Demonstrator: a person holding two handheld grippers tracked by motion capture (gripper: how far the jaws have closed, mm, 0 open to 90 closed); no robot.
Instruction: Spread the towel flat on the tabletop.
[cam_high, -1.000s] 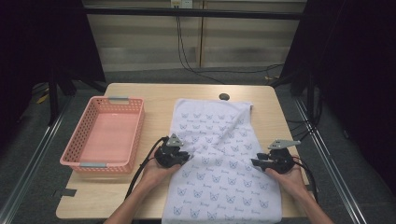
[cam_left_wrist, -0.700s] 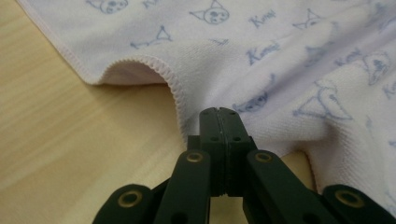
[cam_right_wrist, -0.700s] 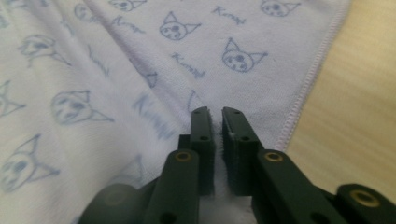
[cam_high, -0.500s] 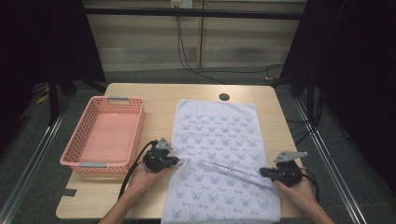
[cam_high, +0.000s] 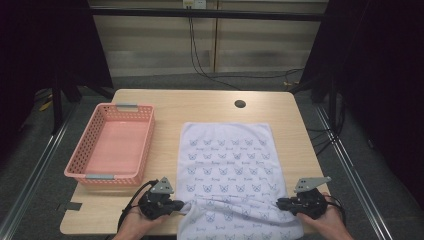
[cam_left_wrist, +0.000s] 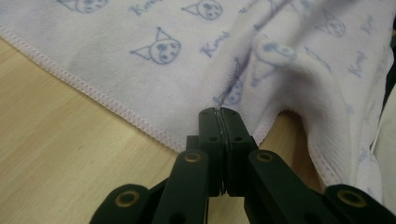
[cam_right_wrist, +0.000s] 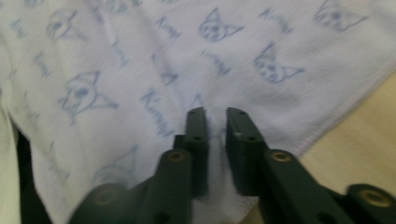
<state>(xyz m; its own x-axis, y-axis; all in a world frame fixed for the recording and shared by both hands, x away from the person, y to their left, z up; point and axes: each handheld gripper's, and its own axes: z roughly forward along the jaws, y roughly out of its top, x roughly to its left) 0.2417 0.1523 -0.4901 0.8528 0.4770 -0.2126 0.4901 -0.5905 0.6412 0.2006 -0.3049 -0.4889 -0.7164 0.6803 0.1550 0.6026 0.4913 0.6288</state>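
A white towel (cam_high: 227, 155) printed with blue cat faces lies flat on the wooden table (cam_high: 200, 105), its near end hanging over the front edge. A raised crease runs across it between my two grippers. My left gripper (cam_high: 179, 205) is at the towel's left hem, jaws shut on a pinch of the cloth (cam_left_wrist: 218, 112). My right gripper (cam_high: 281, 202) is at the right hem. Its jaws (cam_right_wrist: 215, 114) have just been opening and stand a little apart over the towel (cam_right_wrist: 140, 56), their pads not pressing on it.
A pink plastic basket (cam_high: 80, 160) with nothing in it stands at the table's left. A round cable hole (cam_high: 240, 104) is near the far edge. Bare wood lies between basket and towel and along the right side. Dark floor and cables surround the table.
Both hands have pulled back toward the front edge and spread apart, dragging the towel with them. The rumpled, angled towel now lies straight and smooth, its far edge nearer me.
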